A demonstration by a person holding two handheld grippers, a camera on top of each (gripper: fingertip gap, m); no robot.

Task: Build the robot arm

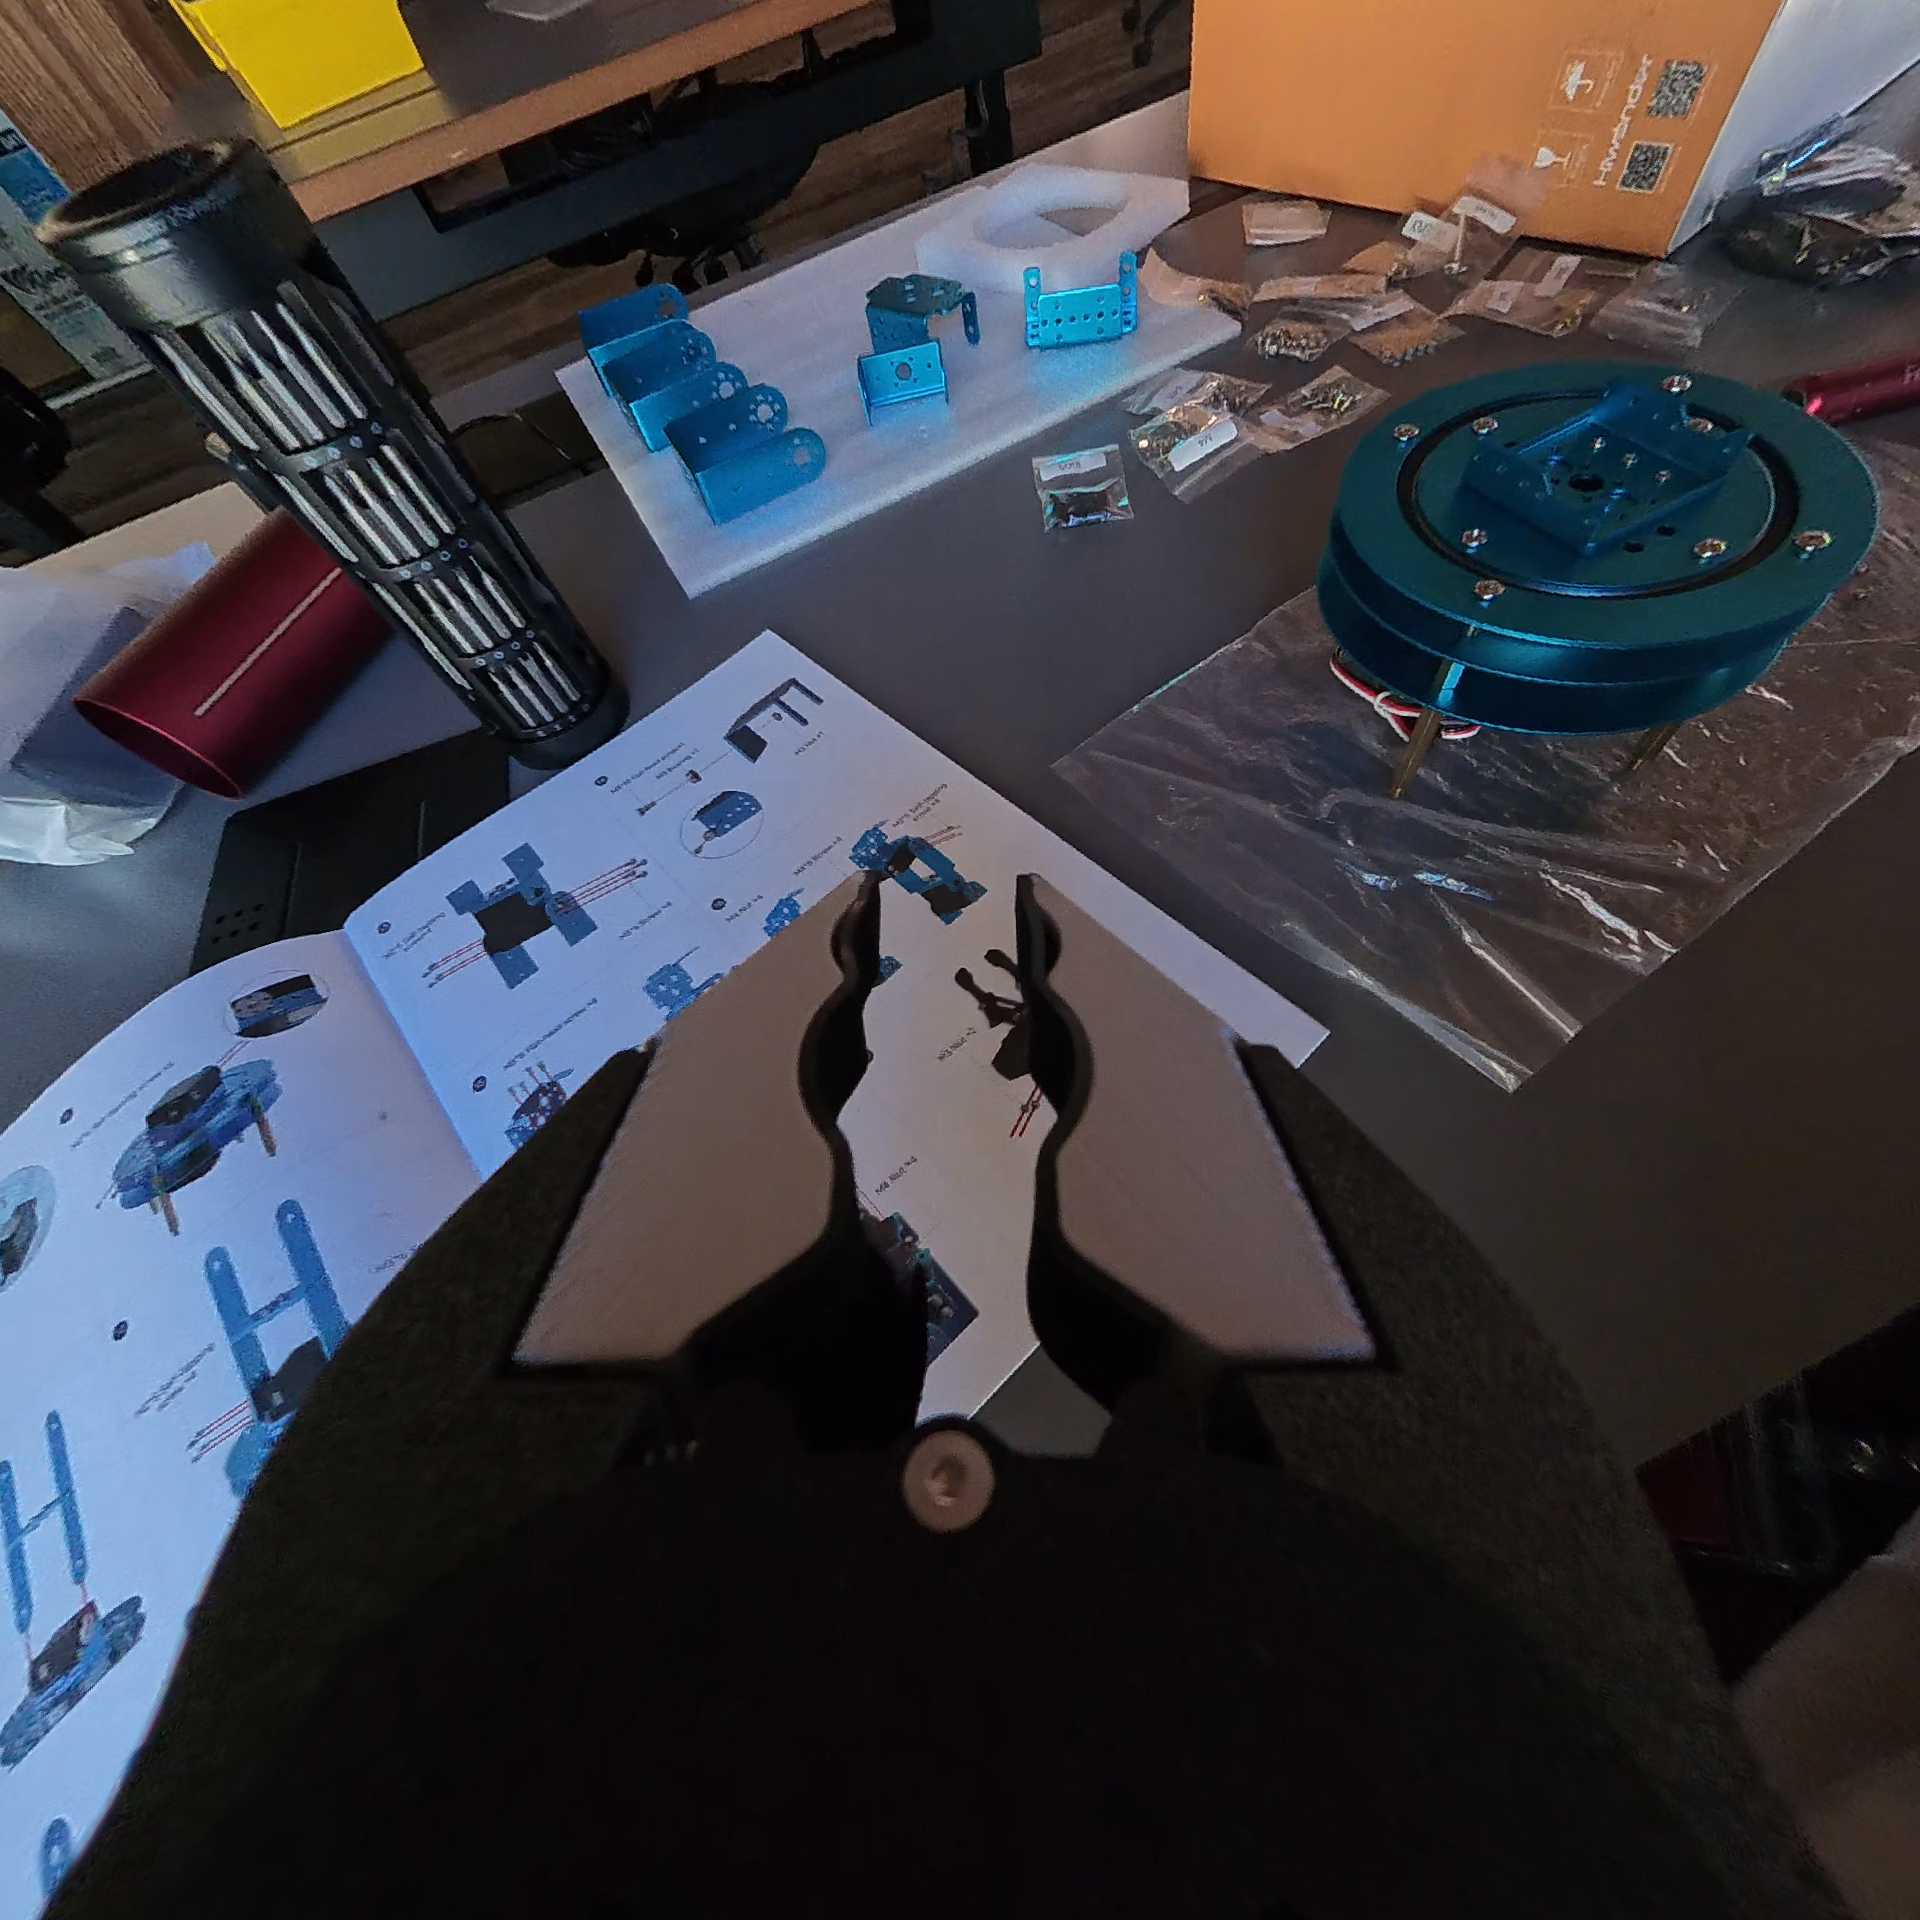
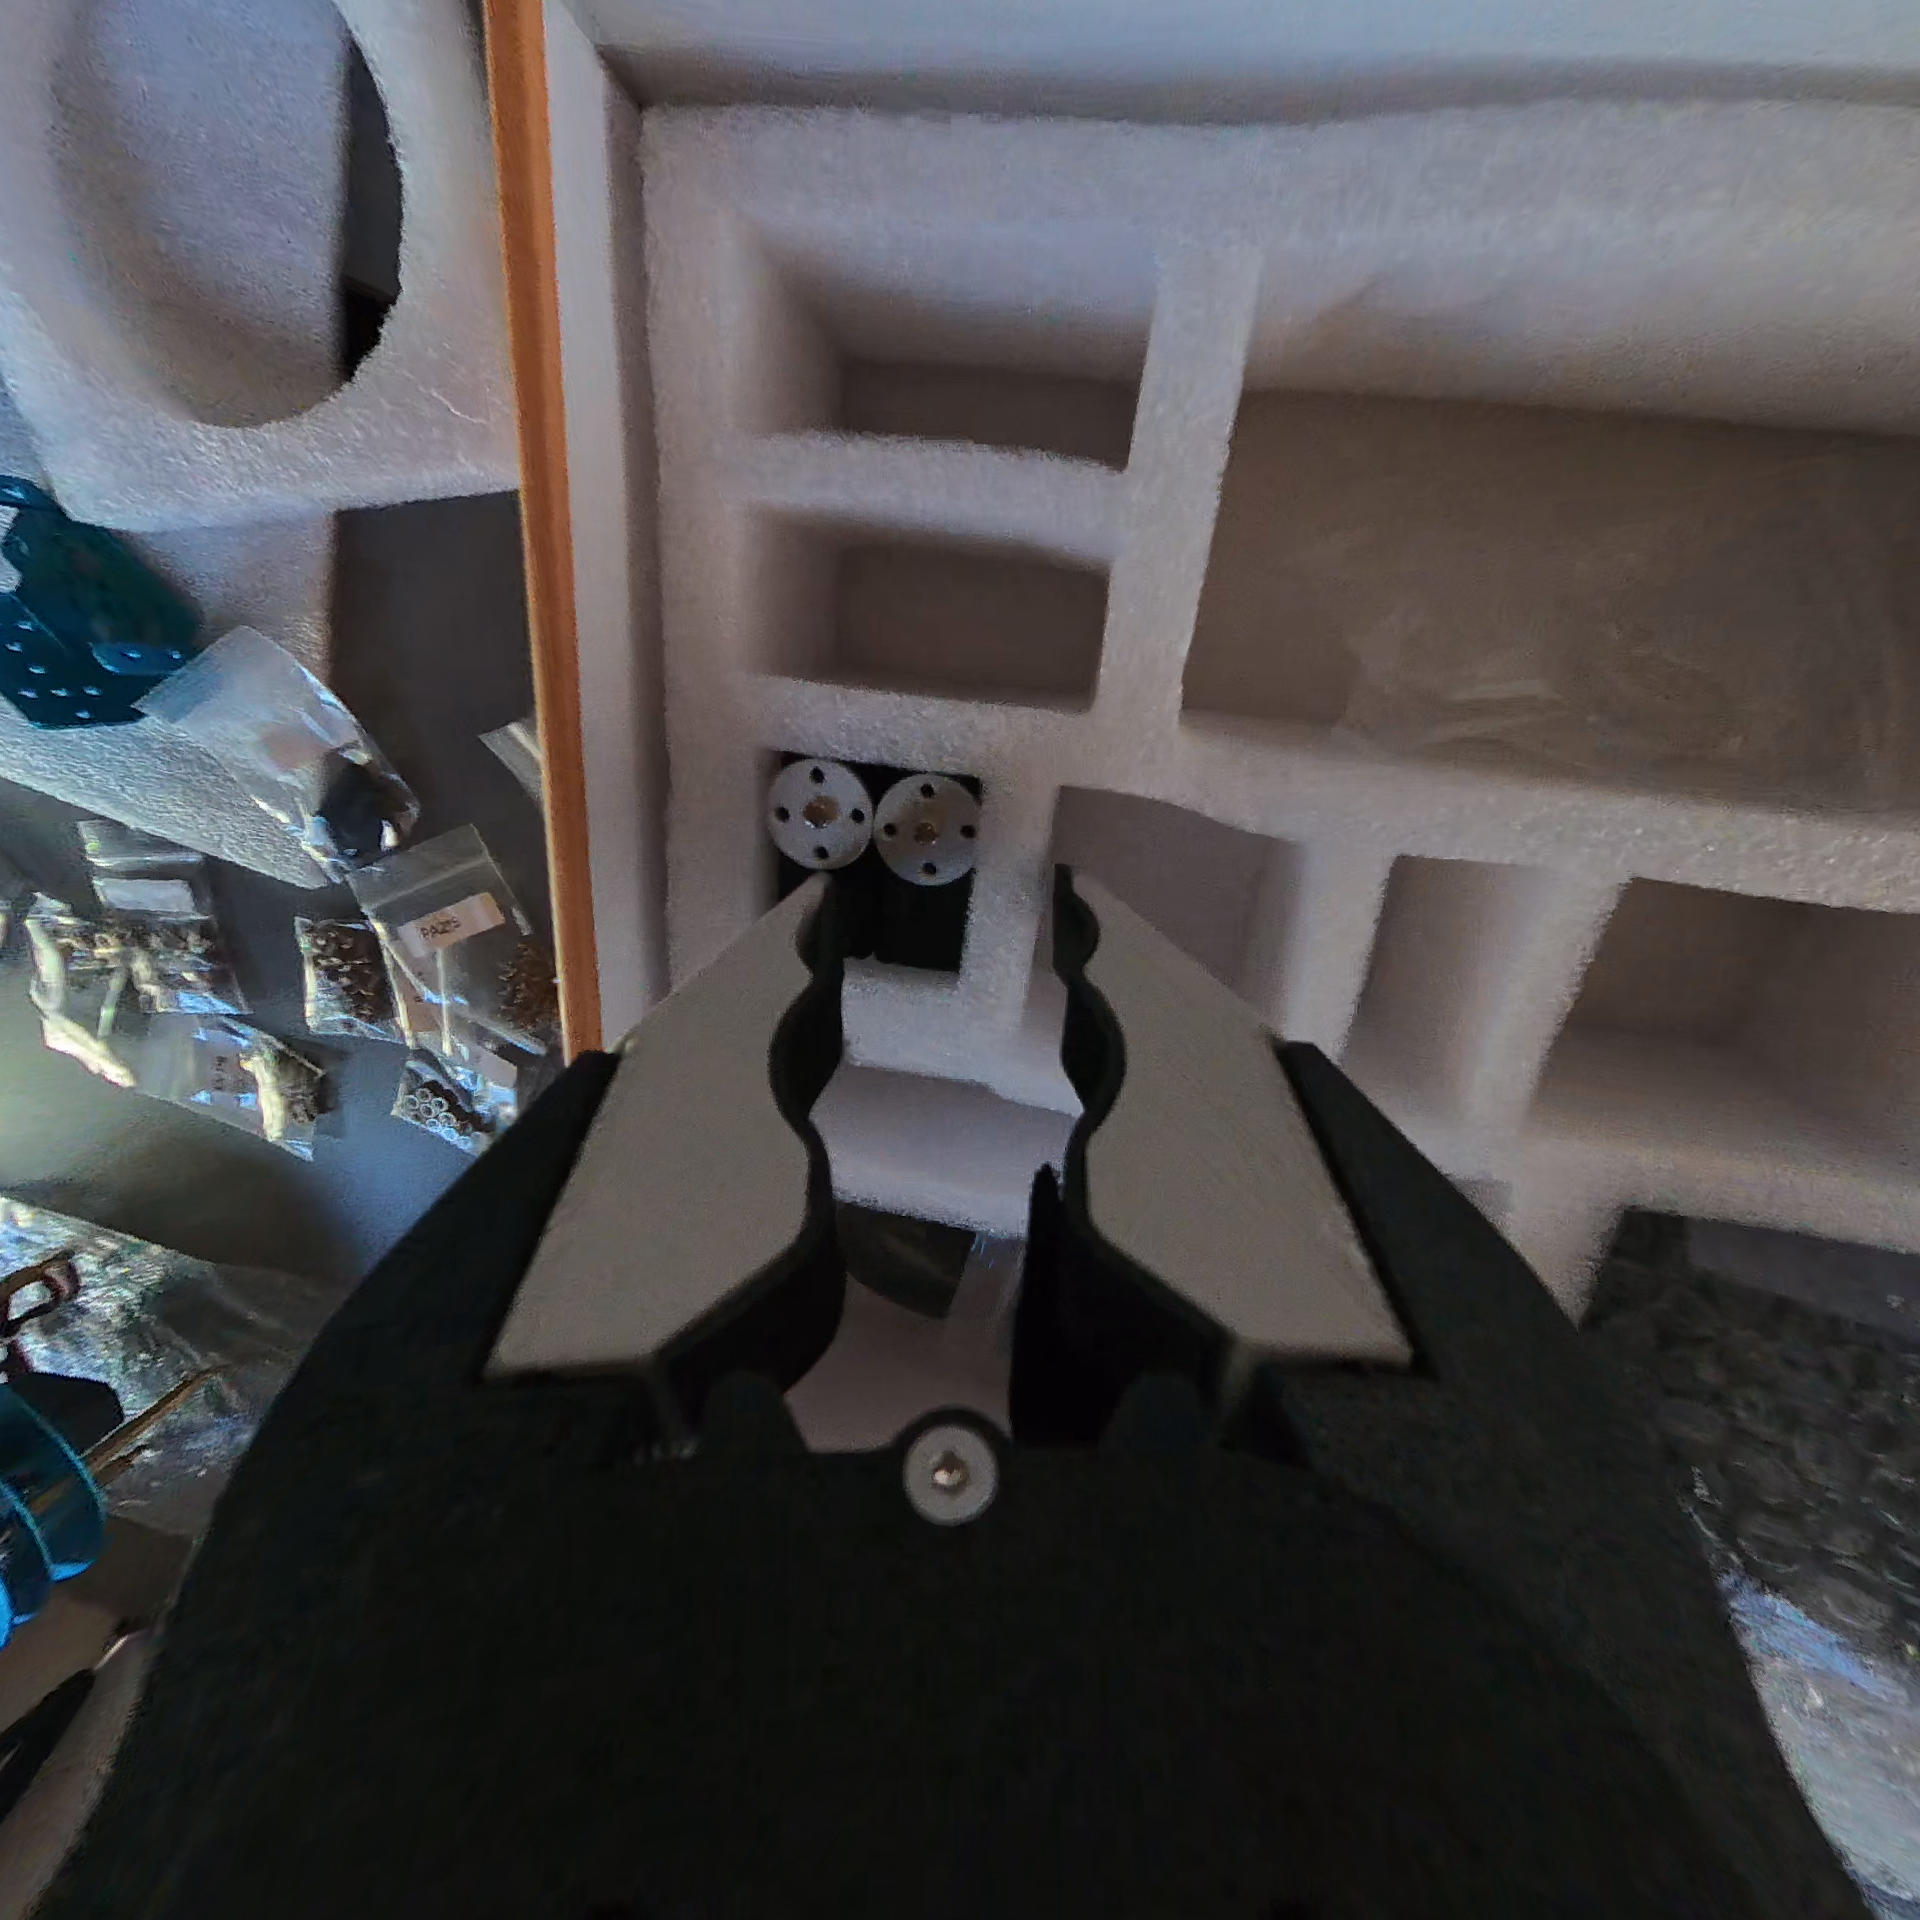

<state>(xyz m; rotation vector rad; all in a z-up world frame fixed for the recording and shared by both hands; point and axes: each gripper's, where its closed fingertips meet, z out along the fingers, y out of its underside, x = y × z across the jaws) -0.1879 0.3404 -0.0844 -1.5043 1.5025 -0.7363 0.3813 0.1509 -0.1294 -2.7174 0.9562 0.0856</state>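
White foam tray [image 2: 1174,582], right gripper [image 2: 940,883] released over servos [image 2: 873,831], left gripper [image 1: 948,883] released above manual [image 1: 436,1039].

Both claws empty, jaws parted: left claw [image 1: 948,883] narrow gap, right claw [image 2: 940,883] wider, prob. angled down.

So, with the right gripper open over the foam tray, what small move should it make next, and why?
Probably shift the right gripper slightly to its left and lower it. Its jaws are open and hold nothing, and the two black servos with white round horns sit in a foam insert pocket just ahead, left of the gap's centre. The neighbouring pockets look empty. The left gripper hovers open over the manual.
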